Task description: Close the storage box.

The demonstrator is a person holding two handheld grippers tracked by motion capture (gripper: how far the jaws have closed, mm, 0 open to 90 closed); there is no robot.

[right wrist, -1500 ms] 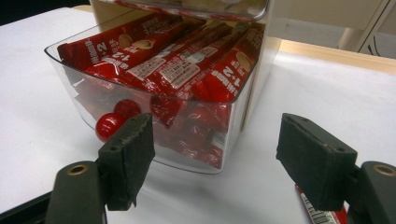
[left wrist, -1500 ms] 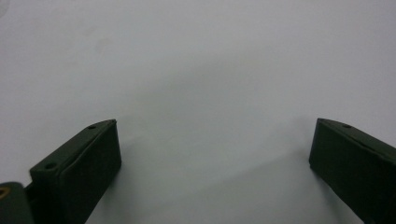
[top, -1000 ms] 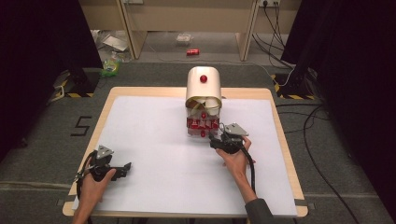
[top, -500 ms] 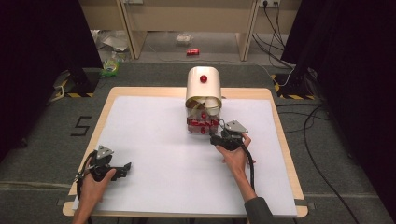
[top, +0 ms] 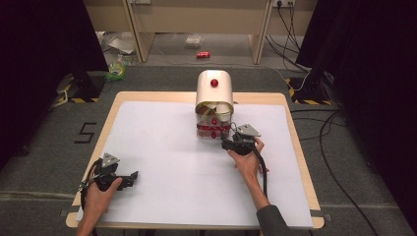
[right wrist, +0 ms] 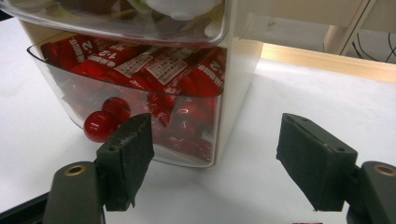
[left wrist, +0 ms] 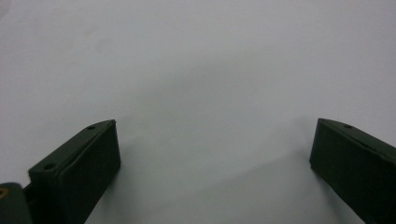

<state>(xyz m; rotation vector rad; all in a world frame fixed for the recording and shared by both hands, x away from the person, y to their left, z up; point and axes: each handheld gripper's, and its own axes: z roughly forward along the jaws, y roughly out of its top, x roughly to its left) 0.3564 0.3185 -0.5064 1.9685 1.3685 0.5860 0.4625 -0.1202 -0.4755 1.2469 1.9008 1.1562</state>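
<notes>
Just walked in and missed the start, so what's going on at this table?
A person holds a gripper in each hand at a white-covered table. The right gripper is open, right up against the clear lower drawer of a cream dispenser; the drawer holds red packets and has a red knob. The left gripper rests open near the table's front left, holding nothing.

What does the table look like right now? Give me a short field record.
surface: white sheet on a wooden table
cabinet: cream drawer unit, red knob on top
lower drawer: clear, holds red packets, red ball knob on its front
right gripper: open, just in front of the lower drawer
left gripper: open, over bare sheet
</notes>
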